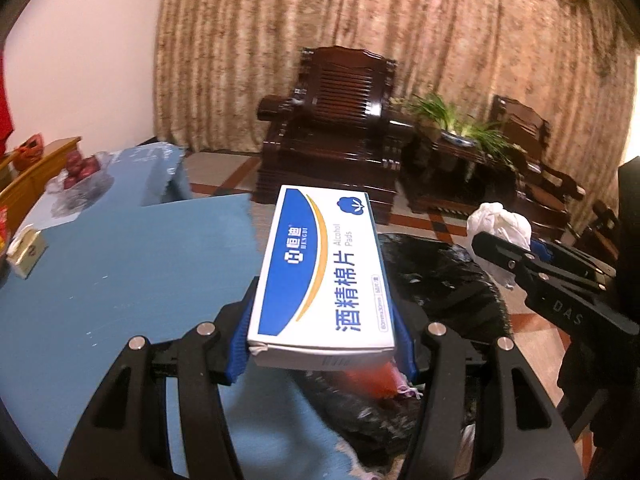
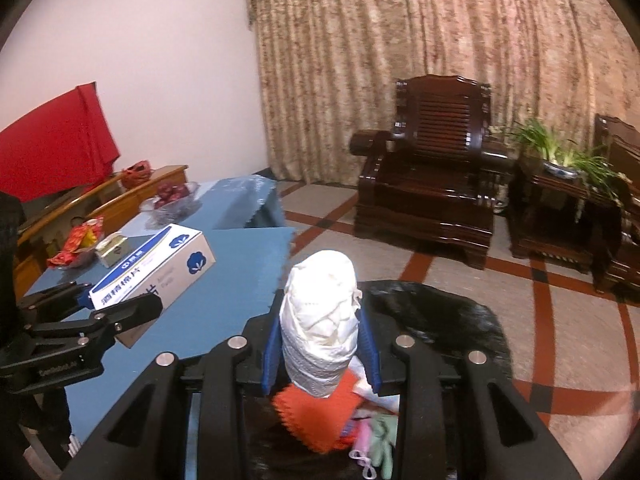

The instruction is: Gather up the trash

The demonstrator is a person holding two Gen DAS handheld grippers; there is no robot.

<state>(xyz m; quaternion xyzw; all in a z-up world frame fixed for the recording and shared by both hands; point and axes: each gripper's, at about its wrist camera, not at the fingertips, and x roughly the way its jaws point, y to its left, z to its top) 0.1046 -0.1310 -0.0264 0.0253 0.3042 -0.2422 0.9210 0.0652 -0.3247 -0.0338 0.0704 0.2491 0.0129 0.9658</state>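
My left gripper (image 1: pixel 322 344) clamps the alcohol pads box (image 1: pixel 320 272), right gripper (image 2: pixel 320 356) clamps a crumpled face mask (image 2: pixel 320 320), both above the black trash bag (image 2: pixel 440 312).

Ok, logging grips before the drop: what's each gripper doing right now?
Left gripper: closed on the alcohol pad box.
Right gripper: closed on the wad of white paper.

A dark wooden armchair (image 2: pixel 428 184) stands beside a potted plant (image 2: pixel 560 156) before patterned curtains (image 2: pixel 420 40).

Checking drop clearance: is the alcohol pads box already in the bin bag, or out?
Out. The alcohol pads box is clamped flat in the left gripper, held above the black bin bag.
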